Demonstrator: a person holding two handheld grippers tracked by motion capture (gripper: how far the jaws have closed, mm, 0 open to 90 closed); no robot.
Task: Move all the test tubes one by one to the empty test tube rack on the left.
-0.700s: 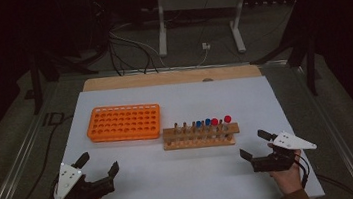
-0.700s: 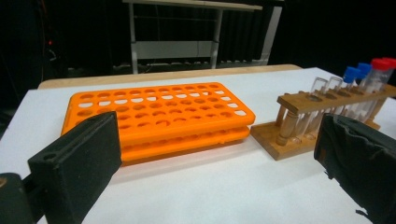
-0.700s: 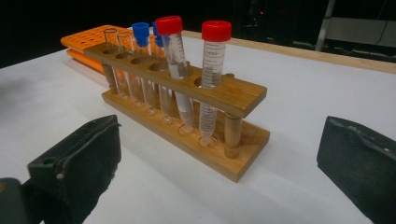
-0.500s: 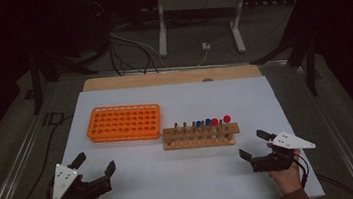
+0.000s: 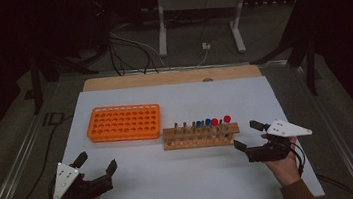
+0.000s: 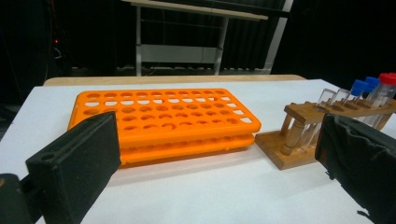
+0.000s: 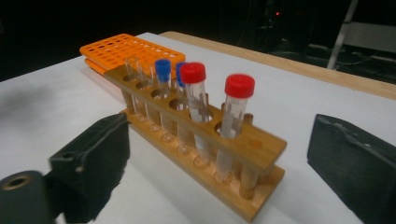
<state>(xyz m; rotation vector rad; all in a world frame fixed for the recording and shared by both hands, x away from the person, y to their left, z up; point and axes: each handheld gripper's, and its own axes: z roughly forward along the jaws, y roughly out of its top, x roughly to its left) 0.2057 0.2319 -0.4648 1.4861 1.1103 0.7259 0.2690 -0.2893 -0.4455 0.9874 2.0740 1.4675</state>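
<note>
No text, label, brand, number or sign can be read on anything in these pictures.

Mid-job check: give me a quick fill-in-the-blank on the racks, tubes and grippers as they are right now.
1. The tubes stand in the ____ rack, not in the orange rack.
2. The two tubes nearest the right gripper have ____ caps.
3. Both the right gripper and the left gripper have their jaws ____.
4. The orange rack's holes are all ____.

Missing words: wooden; red; open; empty
</note>
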